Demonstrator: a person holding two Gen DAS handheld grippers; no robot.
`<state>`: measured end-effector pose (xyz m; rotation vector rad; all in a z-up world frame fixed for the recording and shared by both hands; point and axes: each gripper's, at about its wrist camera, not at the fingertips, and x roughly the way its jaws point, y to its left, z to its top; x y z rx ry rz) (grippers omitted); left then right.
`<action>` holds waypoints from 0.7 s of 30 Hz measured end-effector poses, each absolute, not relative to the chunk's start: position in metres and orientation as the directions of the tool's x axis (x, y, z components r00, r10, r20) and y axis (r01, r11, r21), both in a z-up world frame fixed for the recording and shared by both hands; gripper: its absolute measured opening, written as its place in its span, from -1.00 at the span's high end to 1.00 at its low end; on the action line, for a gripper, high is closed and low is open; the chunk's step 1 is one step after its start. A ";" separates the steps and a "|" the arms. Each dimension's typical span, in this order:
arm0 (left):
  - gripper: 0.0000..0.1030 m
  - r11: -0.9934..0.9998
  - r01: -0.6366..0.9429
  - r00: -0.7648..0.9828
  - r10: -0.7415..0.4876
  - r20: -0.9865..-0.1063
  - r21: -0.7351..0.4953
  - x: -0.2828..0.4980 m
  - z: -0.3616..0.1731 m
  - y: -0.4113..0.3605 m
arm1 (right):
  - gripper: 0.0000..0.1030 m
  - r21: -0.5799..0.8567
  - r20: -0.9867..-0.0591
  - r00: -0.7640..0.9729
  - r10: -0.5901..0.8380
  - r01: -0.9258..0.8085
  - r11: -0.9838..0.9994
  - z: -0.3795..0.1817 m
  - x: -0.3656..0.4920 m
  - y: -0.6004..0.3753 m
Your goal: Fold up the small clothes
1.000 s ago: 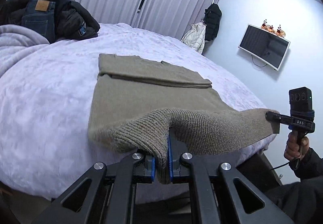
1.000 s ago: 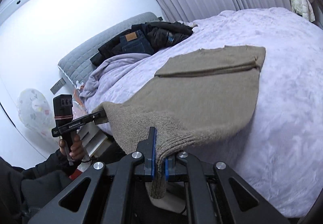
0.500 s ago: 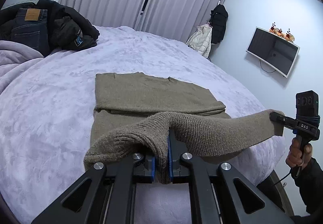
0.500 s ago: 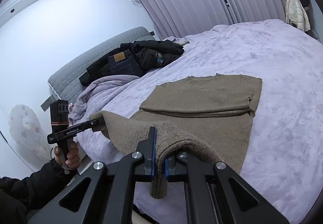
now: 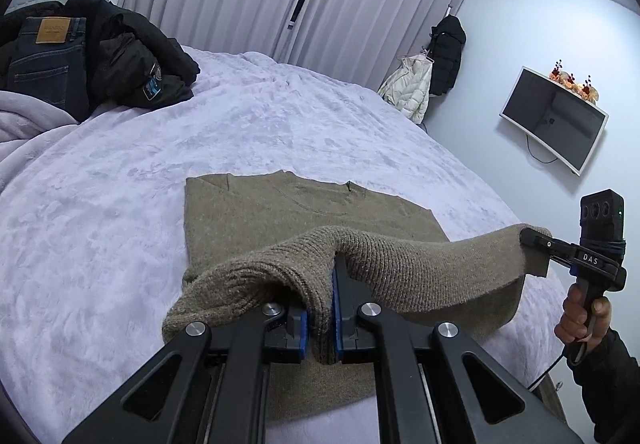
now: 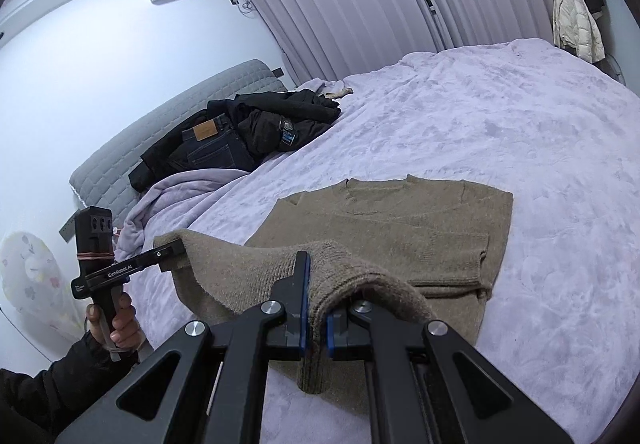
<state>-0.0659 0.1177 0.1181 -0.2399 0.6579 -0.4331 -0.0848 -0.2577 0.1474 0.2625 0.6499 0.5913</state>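
One brown knitted sweater (image 5: 304, 211) lies on the bed (image 5: 100, 236), near its front edge, with the neck on the far side and the sleeves already folded in. The bottom hem is lifted off the cover and hangs between the two grippers.

The left gripper (image 5: 320, 318) has its blue pads pressed together on one corner of the hem, and a fold of the knit sticks out below them. The right gripper (image 6: 318, 328) pinches the other corner in the same way.

The sweater looks thick and soft, and probably not heavy. It sags in the middle between the two holds, so it seems to have no stiffness of its own. The rough knit should not slip easily from the pads. The two hem corners look like a good place to hold, because the edge then stays straight when it is carried toward the neck.

Counting: one sweater to fold, two grippers, one bed. Far from the sweater, near the headboard, there is one pair of jeans (image 5: 44, 59) and at least one black jacket (image 5: 136, 63); whether more clothes lie in that pile cannot be told.
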 end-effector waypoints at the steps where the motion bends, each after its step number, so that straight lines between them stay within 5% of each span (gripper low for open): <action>1: 0.81 0.884 0.308 0.706 -0.460 -0.538 -0.351 -0.059 0.119 0.117 | 0.87 0.408 -0.493 0.641 0.587 -0.426 0.808 0.146 -0.077 -0.257; 10: 0.81 0.884 0.287 0.674 -0.459 -0.579 -0.368 0.018 0.115 0.104 | 0.87 0.466 -0.505 0.646 0.572 -0.354 0.811 0.135 0.000 -0.267; 21: 0.79 0.879 0.126 0.480 -0.460 -0.747 -0.460 0.124 0.028 0.100 | 0.83 0.564 -0.655 0.528 0.541 -0.134 0.815 0.062 0.112 -0.276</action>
